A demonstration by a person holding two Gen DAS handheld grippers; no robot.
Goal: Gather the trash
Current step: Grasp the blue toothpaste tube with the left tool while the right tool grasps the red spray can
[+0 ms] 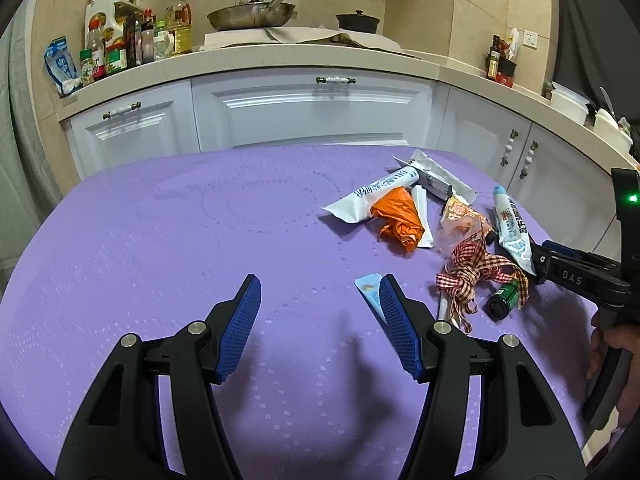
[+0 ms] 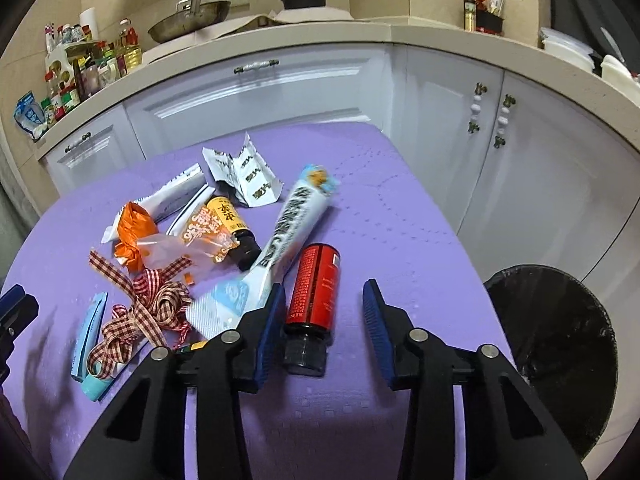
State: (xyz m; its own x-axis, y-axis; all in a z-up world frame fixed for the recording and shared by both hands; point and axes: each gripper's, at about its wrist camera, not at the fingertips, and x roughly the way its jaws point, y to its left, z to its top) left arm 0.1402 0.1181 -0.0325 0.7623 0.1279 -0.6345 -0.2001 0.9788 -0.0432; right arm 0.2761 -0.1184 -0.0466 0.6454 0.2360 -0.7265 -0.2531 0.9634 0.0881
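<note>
A pile of trash lies on the purple tablecloth (image 1: 180, 240): an orange crumpled bag (image 1: 398, 216), white tubes (image 1: 514, 232), a checkered ribbon (image 1: 474, 276), a green bottle (image 1: 506, 300), wrappers. My left gripper (image 1: 316, 296) is open and empty, left of the pile, with a light blue packet (image 1: 370, 290) by its right finger. My right gripper (image 2: 324, 300) is open around a red bottle (image 2: 316, 284) lying on the cloth, apart from both pads. The white tube (image 2: 288, 232) and ribbon (image 2: 140, 304) lie to its left.
A black trash bin (image 2: 560, 344) stands below the table's right edge. White kitchen cabinets (image 1: 312, 112) and a counter with bottles (image 1: 120, 44), a pan (image 1: 252, 14) and a pot stand behind the table. The right gripper body (image 1: 592, 276) shows at the left view's right edge.
</note>
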